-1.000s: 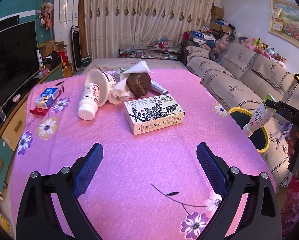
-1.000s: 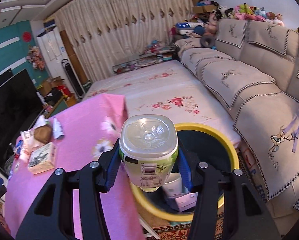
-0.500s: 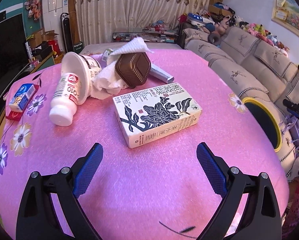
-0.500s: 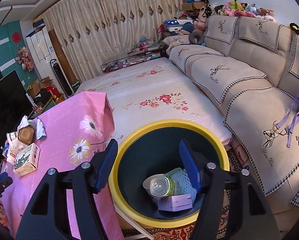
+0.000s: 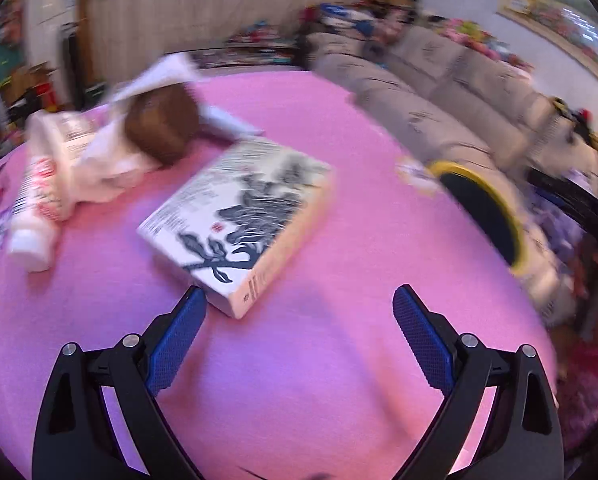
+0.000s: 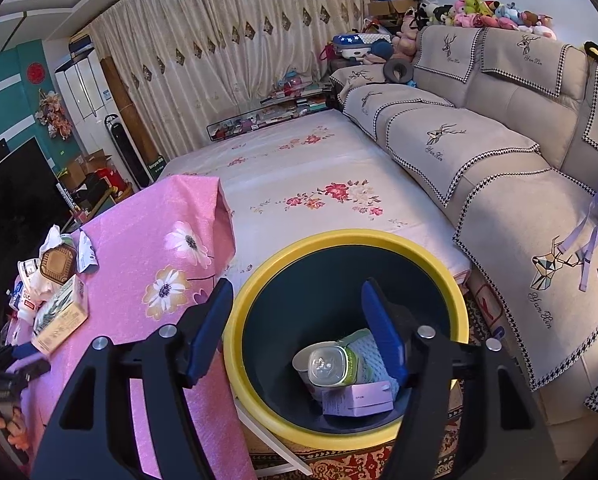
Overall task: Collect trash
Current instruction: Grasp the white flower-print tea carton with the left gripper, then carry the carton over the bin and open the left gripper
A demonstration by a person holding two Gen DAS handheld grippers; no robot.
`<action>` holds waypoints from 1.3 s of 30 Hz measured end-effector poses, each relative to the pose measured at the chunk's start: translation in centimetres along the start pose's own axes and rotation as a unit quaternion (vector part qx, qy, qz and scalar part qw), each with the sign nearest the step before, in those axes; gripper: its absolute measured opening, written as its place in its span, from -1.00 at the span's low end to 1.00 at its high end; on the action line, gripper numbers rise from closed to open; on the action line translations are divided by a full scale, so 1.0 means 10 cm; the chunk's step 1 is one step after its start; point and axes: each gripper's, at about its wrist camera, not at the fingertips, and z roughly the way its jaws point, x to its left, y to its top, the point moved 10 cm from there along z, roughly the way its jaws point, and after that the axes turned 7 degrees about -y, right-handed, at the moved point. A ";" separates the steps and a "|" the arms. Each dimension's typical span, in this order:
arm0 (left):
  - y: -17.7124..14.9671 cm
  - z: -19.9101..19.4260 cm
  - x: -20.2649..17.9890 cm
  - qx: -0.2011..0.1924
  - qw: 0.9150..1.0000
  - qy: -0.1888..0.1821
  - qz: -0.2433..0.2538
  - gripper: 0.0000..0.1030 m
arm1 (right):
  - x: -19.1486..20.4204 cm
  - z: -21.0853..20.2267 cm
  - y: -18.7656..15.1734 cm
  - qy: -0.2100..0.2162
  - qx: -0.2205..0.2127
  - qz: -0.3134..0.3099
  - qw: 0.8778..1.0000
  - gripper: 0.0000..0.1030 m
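Two black hand-held grippers with blue-padded fingers

The left gripper (image 5: 299, 308) has two matte black angular finger arms with triangular cut-outs, each carrying a textured, dimpled blue pad (image 5: 177, 340) on its inner face; round silver screw heads sit at the pivot joints, two on each arm. The right gripper (image 6: 297, 320) is built alike: black arms with cut-outs, smoother deep-blue pads (image 6: 211, 330), and silver screws at the joints. In the left wrist view, at about 3 o'clock, the other gripper's black body shows blurred, with a small green light near its top, and below it, at about 4 o'clock, a pink patterned sleeve (image 5: 591, 380).
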 end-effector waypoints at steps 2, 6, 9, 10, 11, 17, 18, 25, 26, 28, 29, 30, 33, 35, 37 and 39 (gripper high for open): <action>-0.04 -0.03 -0.29 0.006 0.999 -0.034 0.034 0.80 | 0.02 0.00 -0.01 0.004 0.000 -0.001 1.000 0.23; 0.09 -0.17 -0.31 -0.009 0.998 0.009 0.063 0.80 | 0.07 -0.03 -0.01 0.010 -0.001 -0.005 1.000 0.23; 0.29 -0.16 0.04 -0.015 0.997 0.060 0.036 0.80 | 0.07 -0.05 -0.01 0.013 -0.002 -0.004 1.000 0.23; 0.35 -0.12 0.16 -0.013 0.997 0.071 0.030 0.80 | 0.07 -0.05 -0.01 0.013 -0.002 -0.004 1.000 0.23; 0.40 -0.06 0.27 -0.011 0.996 0.082 0.028 0.80 | 0.06 -0.05 -0.01 0.013 -0.001 -0.004 1.000 0.23; 0.40 0.18 0.64 0.019 0.994 0.103 0.031 0.80 | 0.03 -0.05 -0.01 0.010 0.000 -0.005 1.000 0.24; 0.40 0.22 0.66 0.023 0.995 0.098 0.028 0.80 | 0.02 -0.05 -0.02 0.010 0.001 -0.006 1.000 0.24; 0.33 0.36 0.72 0.039 0.994 0.098 0.025 0.71 | 0.07 -0.04 -0.02 0.018 0.005 -0.009 1.000 0.24; 0.33 0.36 0.73 0.039 0.993 0.106 0.029 0.63 | 0.07 -0.04 -0.02 0.019 0.005 -0.009 1.000 0.24; 0.32 0.35 0.70 0.041 0.993 0.110 0.028 0.60 | 0.08 -0.04 -0.03 0.022 0.006 -0.010 1.000 0.24; 0.32 0.34 0.69 0.040 0.993 0.110 0.024 0.58 | 0.09 -0.04 -0.03 0.023 0.006 -0.010 1.000 0.23; 0.31 0.33 0.69 0.039 0.993 0.110 0.022 0.58 | 0.09 -0.04 -0.03 0.024 0.006 -0.010 1.000 0.24; 0.28 0.30 0.61 0.037 0.993 0.114 0.023 0.56 | 0.09 -0.07 -0.04 0.025 0.005 -0.010 1.000 0.24; 0.29 0.25 0.53 0.031 0.992 0.120 0.033 0.55 | 0.08 -0.10 -0.04 0.026 0.003 -0.010 1.000 0.24; 0.30 0.19 0.43 0.024 0.991 0.124 0.043 0.54 | 0.08 -0.13 -0.03 0.028 0.002 -0.008 1.000 0.24; 0.33 0.13 0.31 0.017 0.991 0.125 0.054 0.52 | 0.07 -0.16 -0.03 0.029 -0.001 -0.008 1.000 0.24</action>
